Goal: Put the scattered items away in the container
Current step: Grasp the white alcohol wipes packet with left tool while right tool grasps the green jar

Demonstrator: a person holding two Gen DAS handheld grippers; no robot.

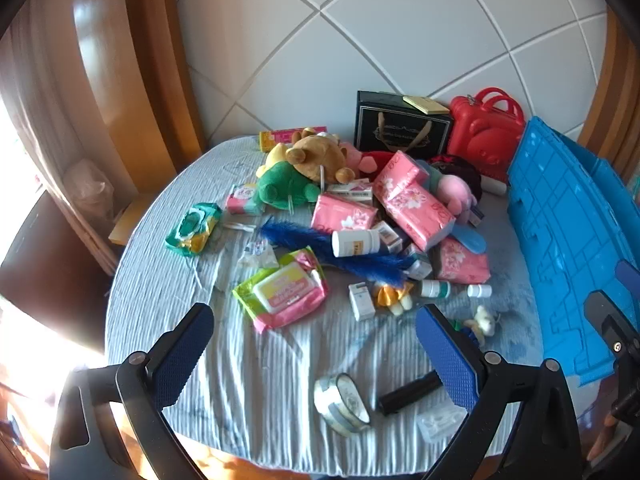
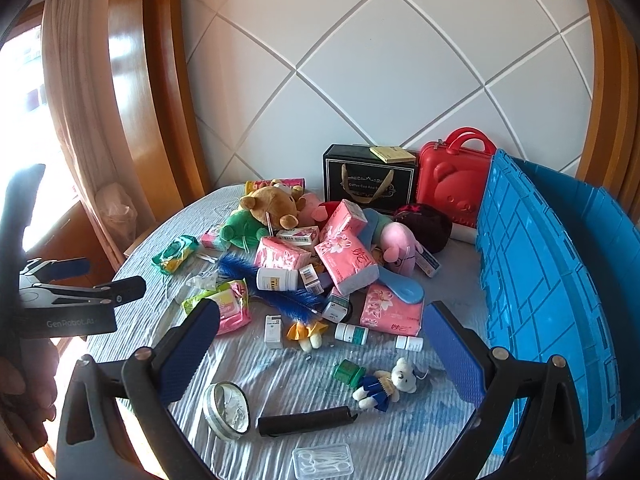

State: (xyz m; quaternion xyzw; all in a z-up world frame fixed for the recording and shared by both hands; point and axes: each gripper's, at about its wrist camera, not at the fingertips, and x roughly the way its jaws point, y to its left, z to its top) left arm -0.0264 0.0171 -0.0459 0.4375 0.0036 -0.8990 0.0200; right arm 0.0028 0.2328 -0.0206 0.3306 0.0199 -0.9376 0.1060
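over the cloth both grippers, left gripper (image 1: 314, 350) and right gripper (image 2: 322, 350), hang spread and empty; start with the black tube (image 2: 306, 421), pinching mid-length, then the blue crate (image 2: 532, 280)

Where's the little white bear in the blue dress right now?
In the right wrist view the bear lies on the table near the front, just right of the green cap, behind the black tube and left of the blue crate.

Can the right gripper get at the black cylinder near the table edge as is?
Probably yes: the right gripper is open above the black cylinder, which lies alone on the cloth with nothing on top.
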